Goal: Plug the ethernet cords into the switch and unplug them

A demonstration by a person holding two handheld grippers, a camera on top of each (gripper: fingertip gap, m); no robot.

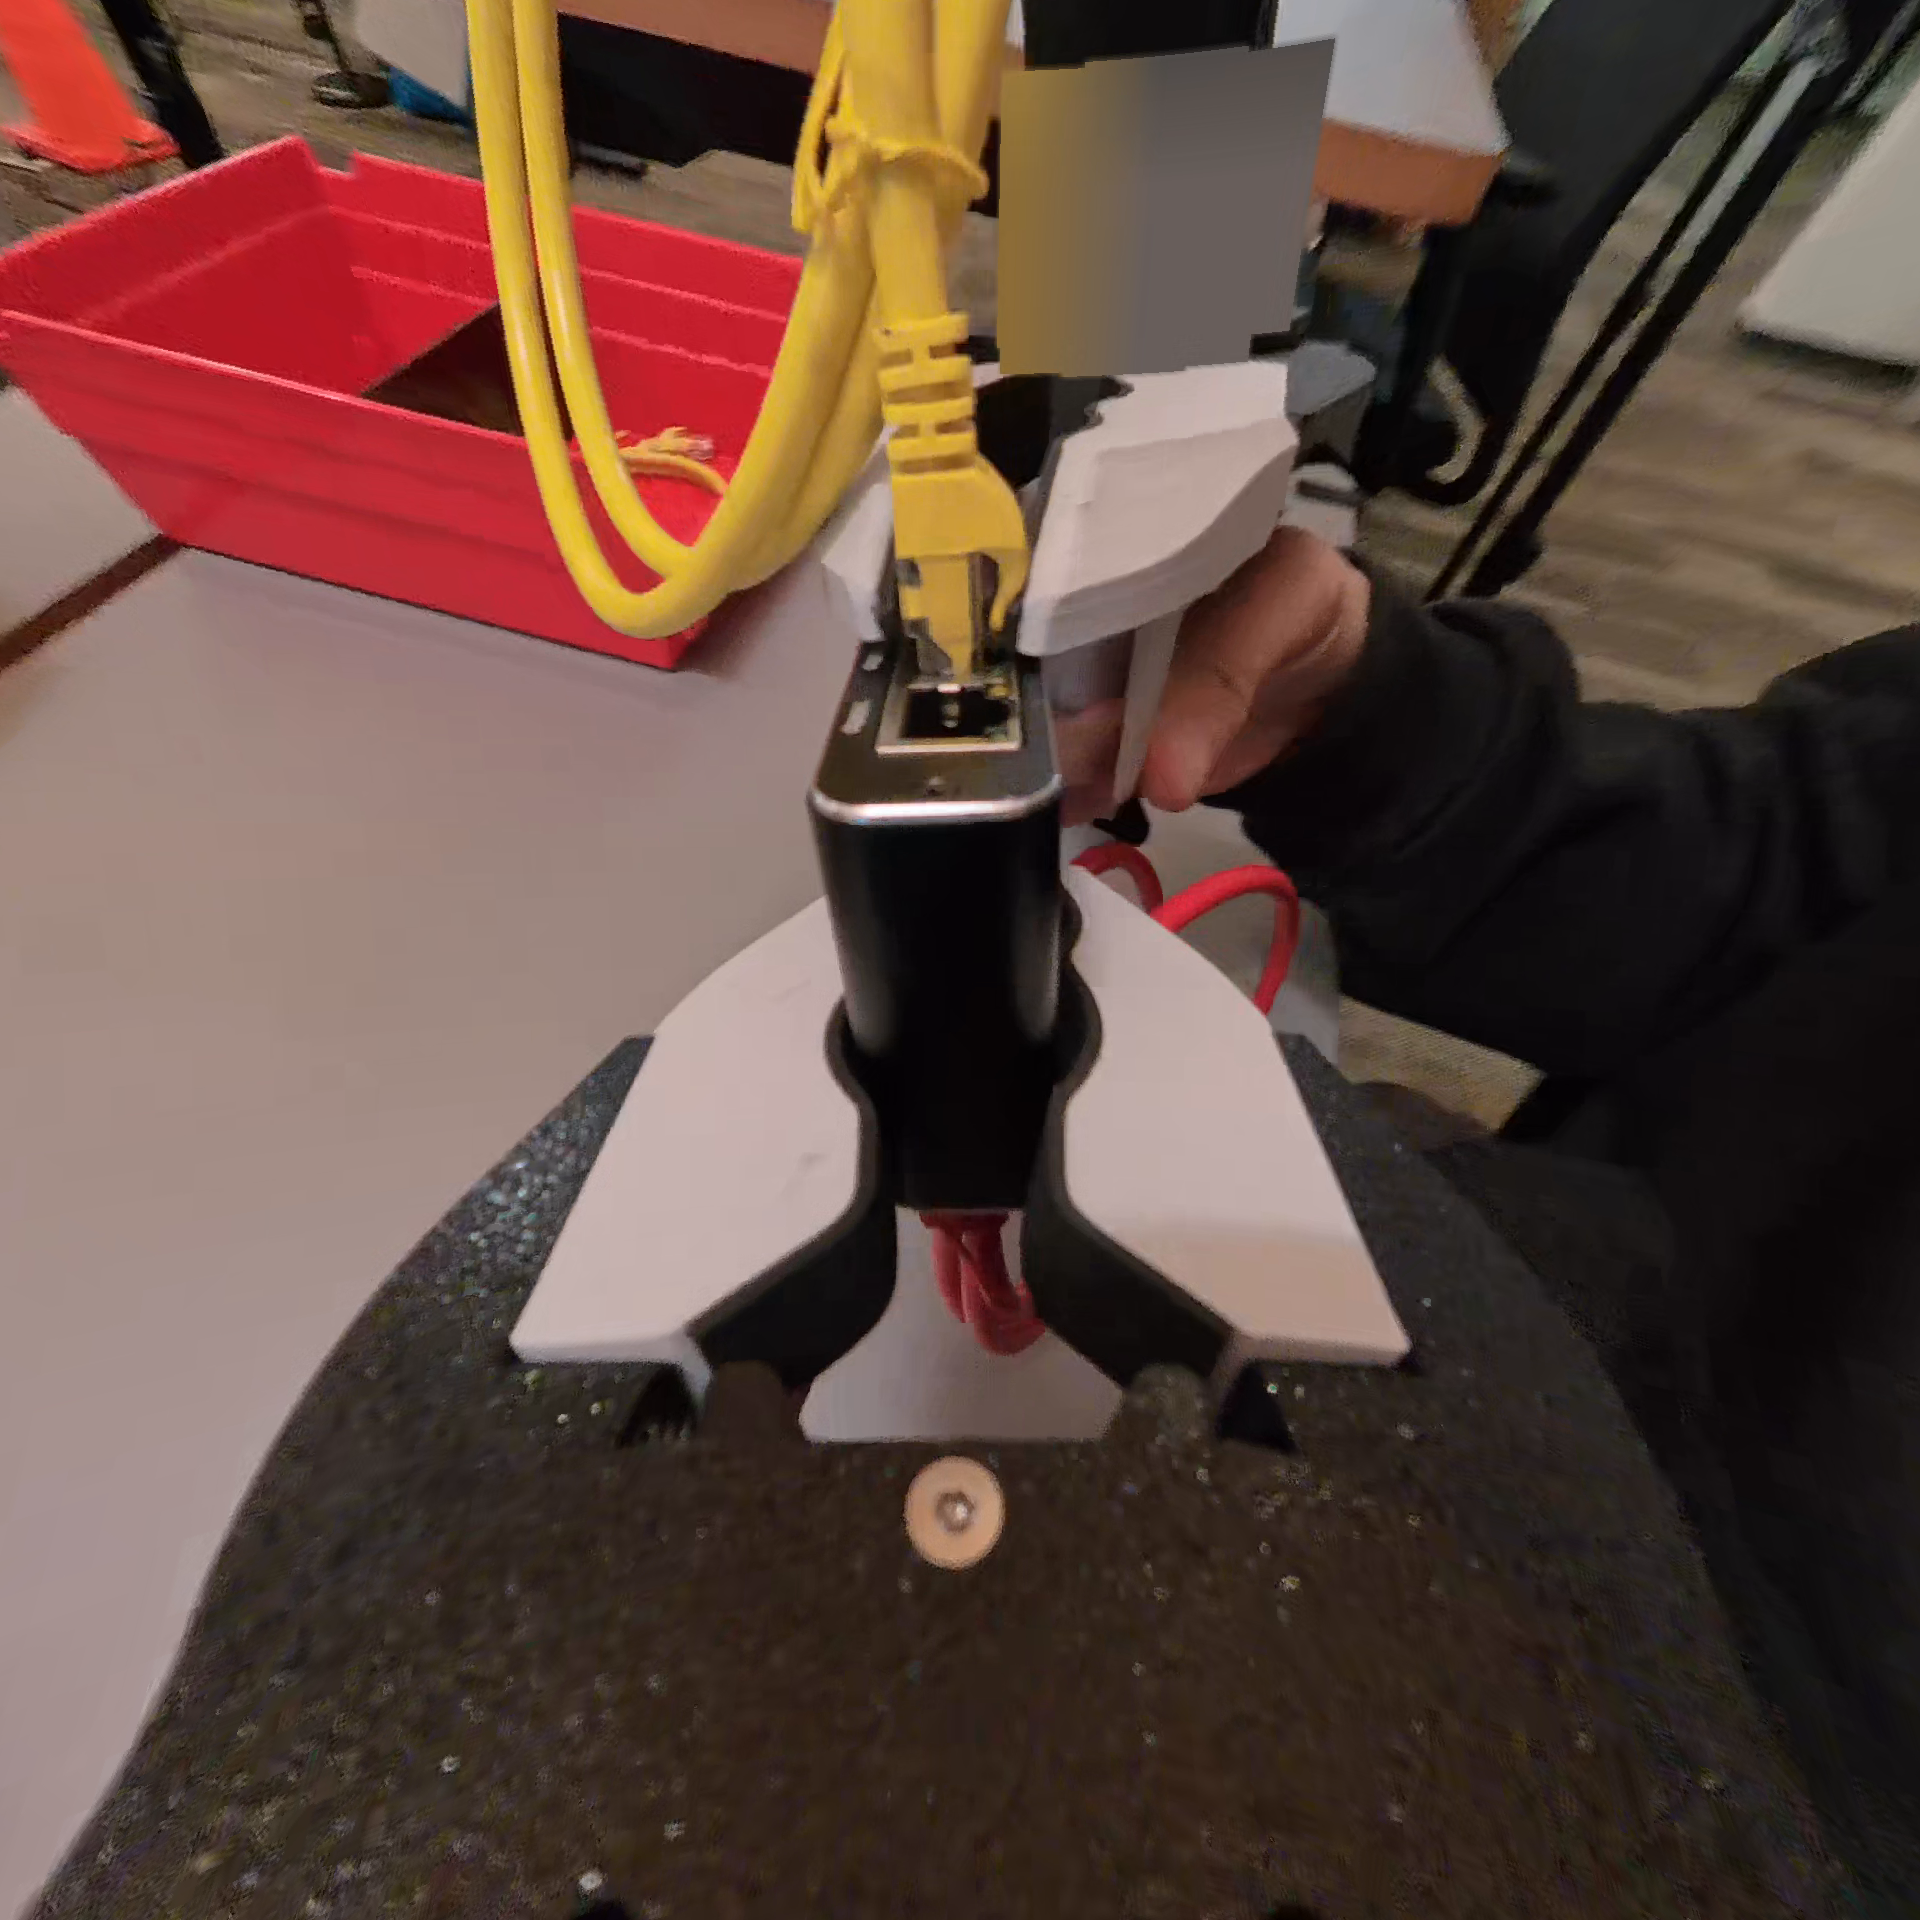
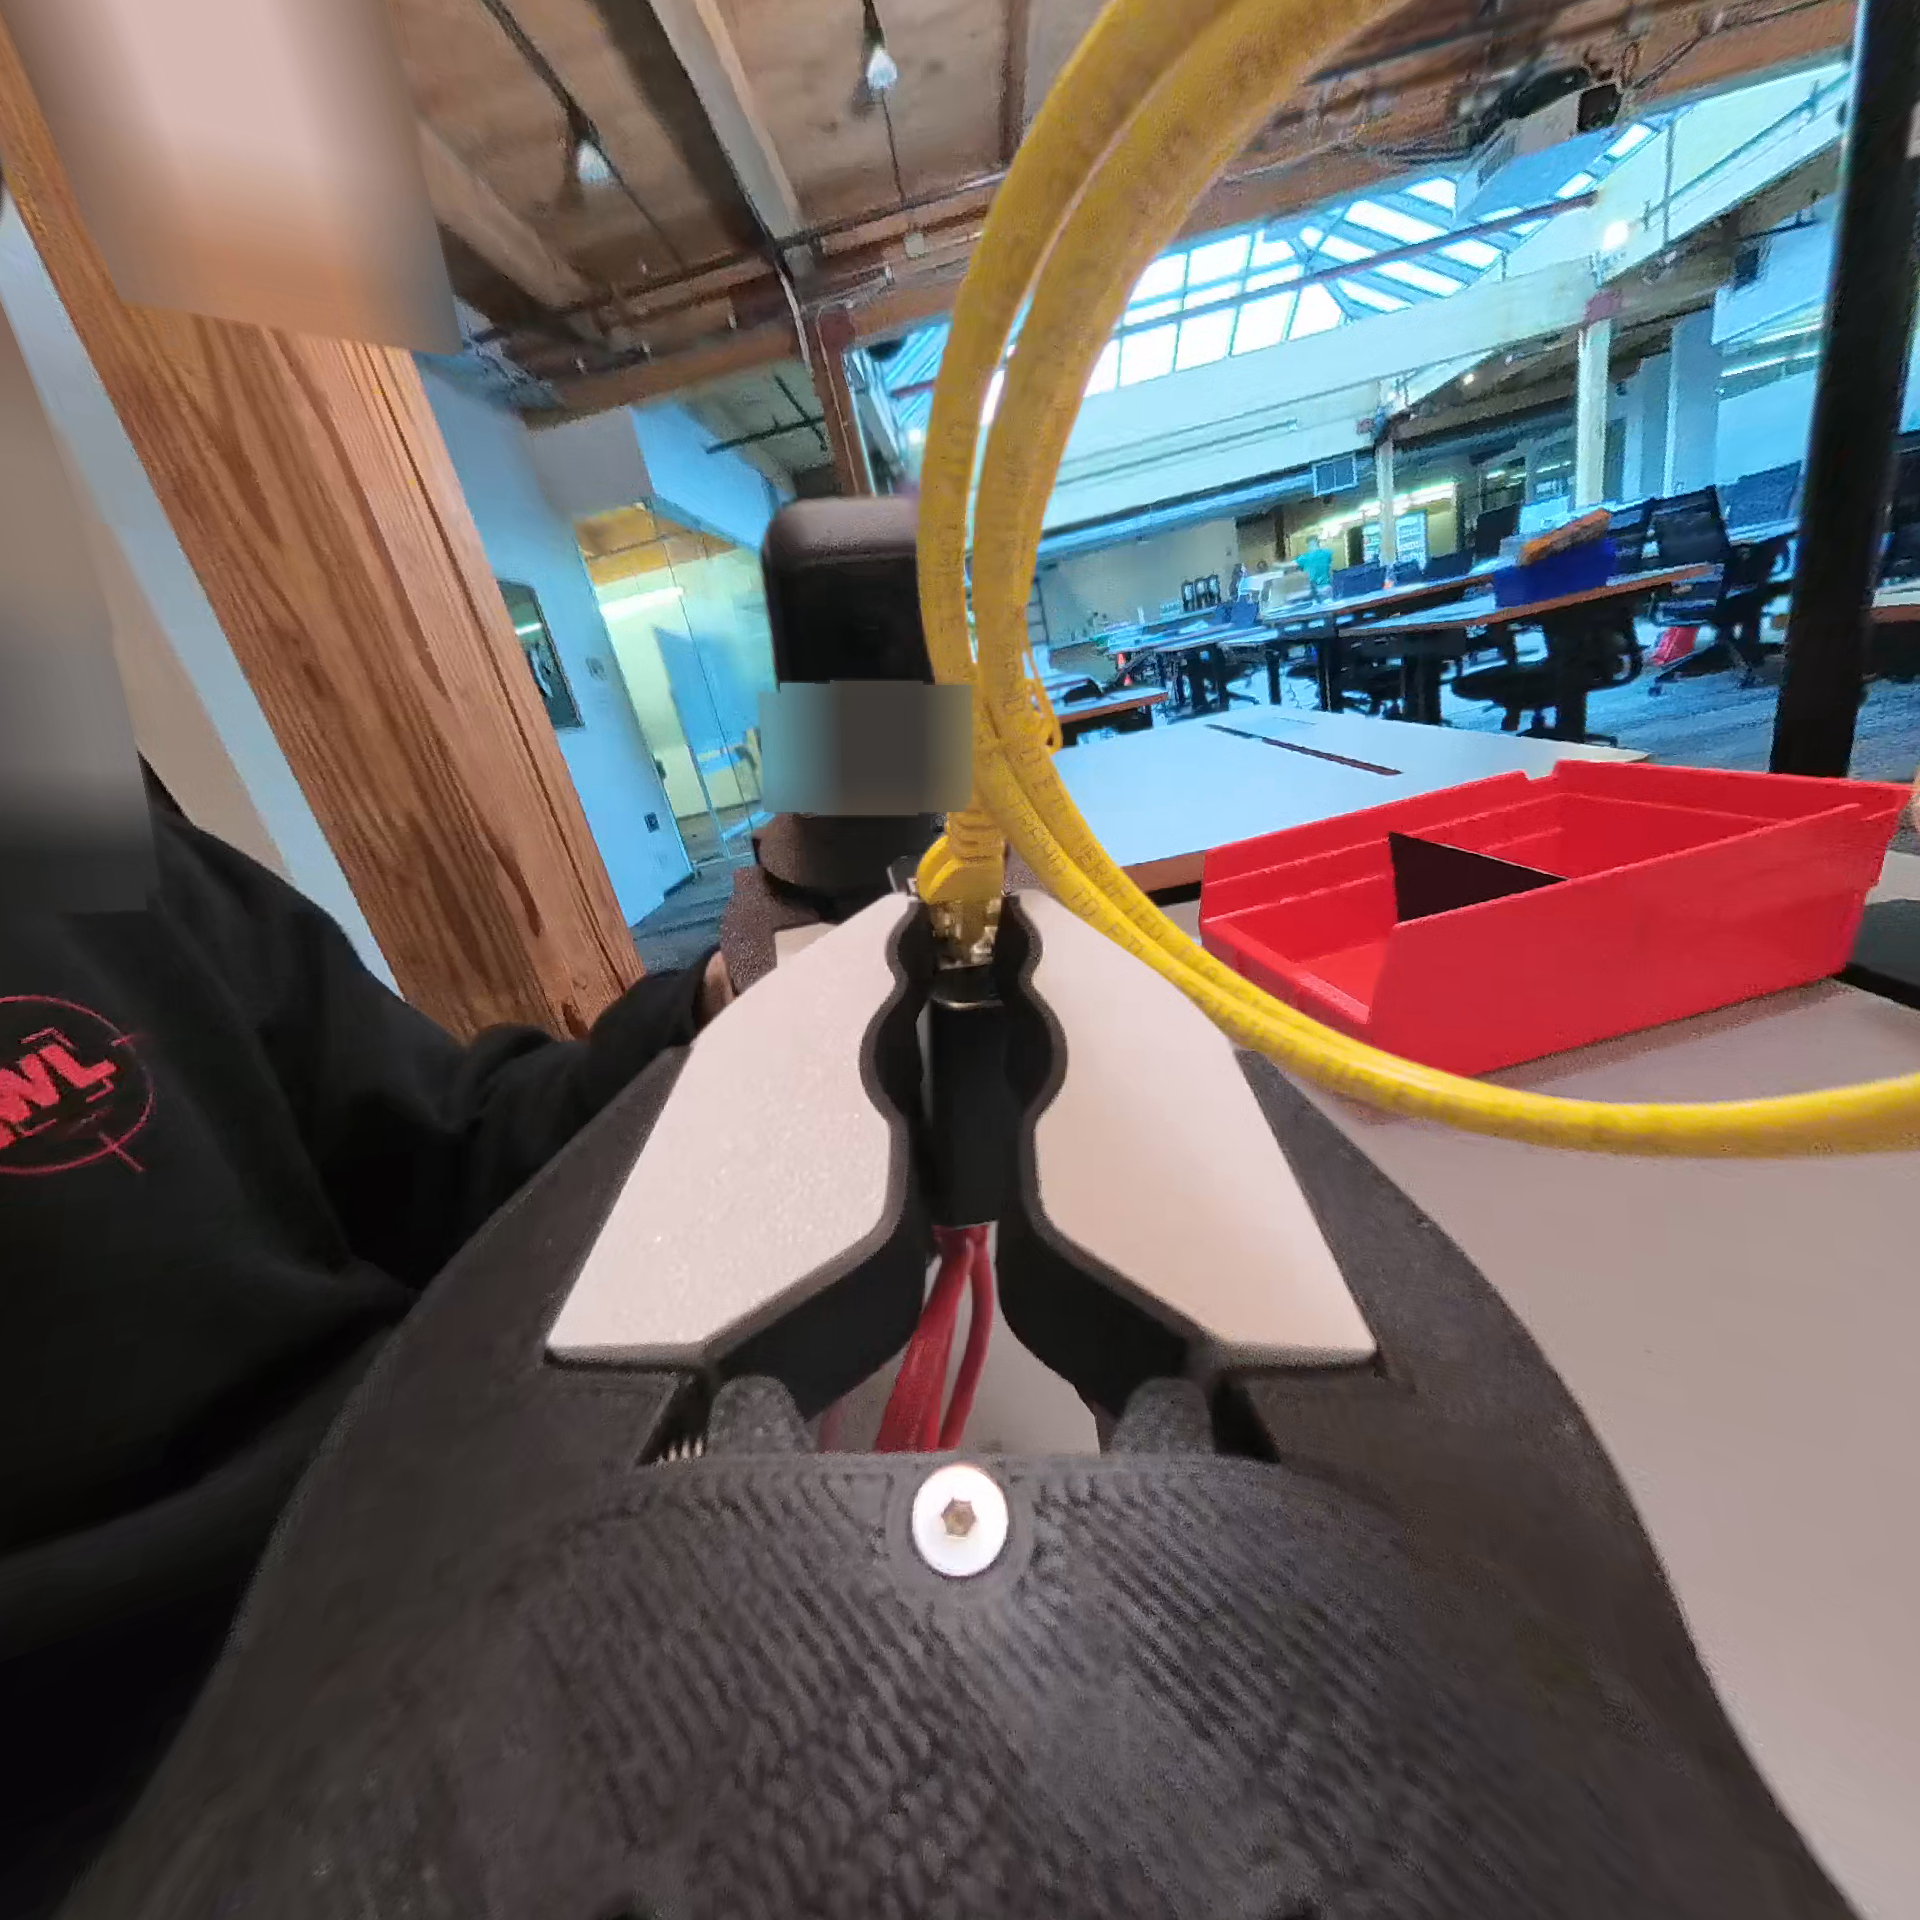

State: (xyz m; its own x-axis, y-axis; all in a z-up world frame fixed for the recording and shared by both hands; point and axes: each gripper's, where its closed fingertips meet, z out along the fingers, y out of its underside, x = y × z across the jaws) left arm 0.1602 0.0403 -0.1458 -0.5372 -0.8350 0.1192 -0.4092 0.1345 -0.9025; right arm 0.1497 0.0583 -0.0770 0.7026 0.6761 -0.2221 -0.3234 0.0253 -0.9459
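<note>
1. The left gripper [image 1: 951,935] is clamped on the black switch [image 1: 940,904], long axis pointing away, held above the desk [image 1: 364,883].
2. The right gripper [image 1: 951,613], opposite, pinches the yellow plug [image 1: 951,520], tip at the far port, cord rising straight above.
3. The red bin [image 1: 312,416] sits at the desk's far edge.

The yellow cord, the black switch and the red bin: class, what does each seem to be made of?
The yellow ethernet cord looks like flexible rubbery plastic: smooth matte jacket, bending in loops. The black box-shaped switch seems glossy hard plastic or coated metal, with a bright metallic-looking rim. The red open-topped bin looks like rigid moulded plastic, uniform in colour with ribbed walls.
</note>
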